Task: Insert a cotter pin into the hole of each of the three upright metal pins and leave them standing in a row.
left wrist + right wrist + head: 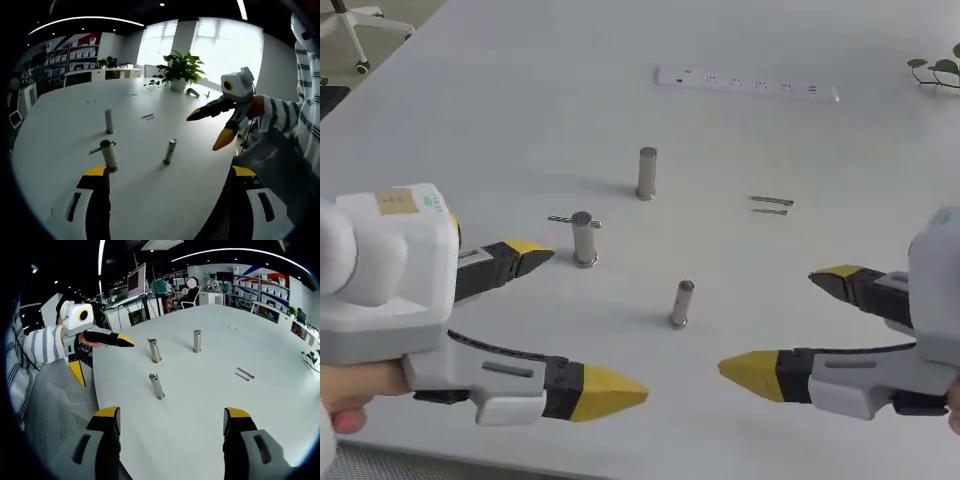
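Cannot resolve cross holes in far metal pin (647,173) or near metal pin (682,302). Cannot tell loop end on loose cotter pins (771,205). Cut at right edge: rear of right gripper (766,323), most of plant (940,70).

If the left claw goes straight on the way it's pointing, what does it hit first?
Likely the metal pin holding a cotter pin, just ahead of one jaw; depth is unclear.

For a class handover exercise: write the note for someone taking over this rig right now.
Left gripper: open, empty.
Right gripper: open, empty.
Done: the left pin holds a cotter pin.
Far pin and near pin stand bare.
Two loose cotter pins lie on the table, right of the far pin.
To do: pin both bare ones.
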Demonstrator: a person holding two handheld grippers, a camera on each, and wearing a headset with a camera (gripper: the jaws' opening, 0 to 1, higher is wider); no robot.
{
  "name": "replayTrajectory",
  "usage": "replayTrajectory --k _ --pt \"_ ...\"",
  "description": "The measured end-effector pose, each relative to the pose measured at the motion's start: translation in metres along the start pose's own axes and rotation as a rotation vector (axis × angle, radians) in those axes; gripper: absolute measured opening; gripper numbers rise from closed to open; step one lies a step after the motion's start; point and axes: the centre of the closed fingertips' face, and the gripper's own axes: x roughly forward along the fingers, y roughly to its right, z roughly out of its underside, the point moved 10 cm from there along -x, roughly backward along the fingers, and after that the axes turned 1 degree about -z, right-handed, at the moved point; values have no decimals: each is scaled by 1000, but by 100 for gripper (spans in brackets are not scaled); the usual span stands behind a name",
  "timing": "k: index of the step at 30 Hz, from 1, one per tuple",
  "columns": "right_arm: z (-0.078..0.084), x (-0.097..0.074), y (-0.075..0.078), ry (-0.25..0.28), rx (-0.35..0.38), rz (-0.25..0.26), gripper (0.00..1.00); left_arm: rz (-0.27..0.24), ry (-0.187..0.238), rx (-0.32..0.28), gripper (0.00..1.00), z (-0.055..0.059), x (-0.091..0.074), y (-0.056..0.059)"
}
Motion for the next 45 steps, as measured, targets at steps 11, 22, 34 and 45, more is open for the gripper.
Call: replayTrajectory --k 11,22,34,45 --pt "-21 -9 34 -3 -88 48 72 -31 -25 7 99 7 0 -1" --pt "-54 -3 85 -93 -259 70 58 -18 -29 17 99 8 6 5" --pt "-68 37 128 -317 -499 -33 38 -43 -17 8 99 9 2 2" --pt "-67 72 154 -429 -577 -81 24 -61 -20 -16 99 13 -2 -1"
